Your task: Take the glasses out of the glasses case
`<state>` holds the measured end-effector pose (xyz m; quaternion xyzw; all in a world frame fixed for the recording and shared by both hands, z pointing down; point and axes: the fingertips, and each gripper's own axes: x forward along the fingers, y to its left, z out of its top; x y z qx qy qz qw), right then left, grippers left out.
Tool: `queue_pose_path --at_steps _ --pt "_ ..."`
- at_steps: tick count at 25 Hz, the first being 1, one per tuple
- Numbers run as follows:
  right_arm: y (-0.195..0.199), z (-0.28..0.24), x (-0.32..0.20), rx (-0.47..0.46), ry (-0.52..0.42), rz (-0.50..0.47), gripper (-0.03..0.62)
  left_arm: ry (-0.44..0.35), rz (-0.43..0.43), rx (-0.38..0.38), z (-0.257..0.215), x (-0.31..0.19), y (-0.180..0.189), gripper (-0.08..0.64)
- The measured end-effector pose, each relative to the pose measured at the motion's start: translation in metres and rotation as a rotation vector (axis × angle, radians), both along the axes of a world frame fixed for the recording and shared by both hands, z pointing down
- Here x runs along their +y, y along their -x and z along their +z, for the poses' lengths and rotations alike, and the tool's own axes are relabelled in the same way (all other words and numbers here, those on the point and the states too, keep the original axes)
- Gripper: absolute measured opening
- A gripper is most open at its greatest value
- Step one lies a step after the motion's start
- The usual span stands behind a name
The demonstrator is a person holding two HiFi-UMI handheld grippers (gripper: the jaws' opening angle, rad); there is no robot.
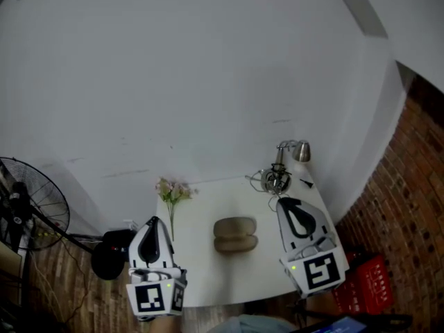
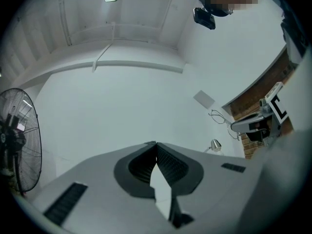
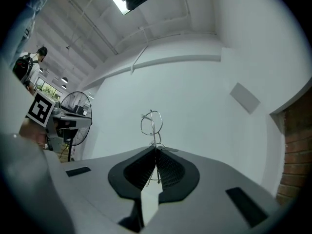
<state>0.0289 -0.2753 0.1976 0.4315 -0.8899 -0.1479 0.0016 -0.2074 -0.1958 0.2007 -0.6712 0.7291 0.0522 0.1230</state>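
A white wall (image 1: pixel 208 82) backs a small white table (image 1: pixel 208 210), where a tan glasses case (image 1: pixel 235 234) lies near the middle, showing as two rounded halves. The case is the fixed point here. To its right and beyond it, well apart from it, the right gripper (image 3: pixel 156 149) has its jaws pressed together on a pair of thin wire-framed glasses (image 3: pixel 151 122). The frame rises past the jaw tips against the wall, out of the case. To the left of the case, the left gripper (image 2: pixel 156 143) hangs by the table's edge with its jaw tips meeting and nothing between them. A sprig of pale pink flowers (image 1: pixel 172 194) lies on the table to the case's left, beyond that gripper's tip. A small metal lamp (image 1: pixel 301 151) stands past the case at the far right of the table, just beyond the glasses. A standing fan (image 1: pixel 28 200) is far to the left of the case, off the table, and a red crate (image 1: pixel 364 286) sits on the floor to its right, beside the brick.
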Motion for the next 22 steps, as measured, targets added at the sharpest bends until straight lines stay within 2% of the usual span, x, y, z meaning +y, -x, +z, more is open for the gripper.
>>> queue_pose_path --at_steps 22 --pt "-0.025 -0.020 0.033 -0.054 -0.078 0.049 0.025 -0.044 0.037 -0.009 -0.015 0.021 -0.025 0.006"
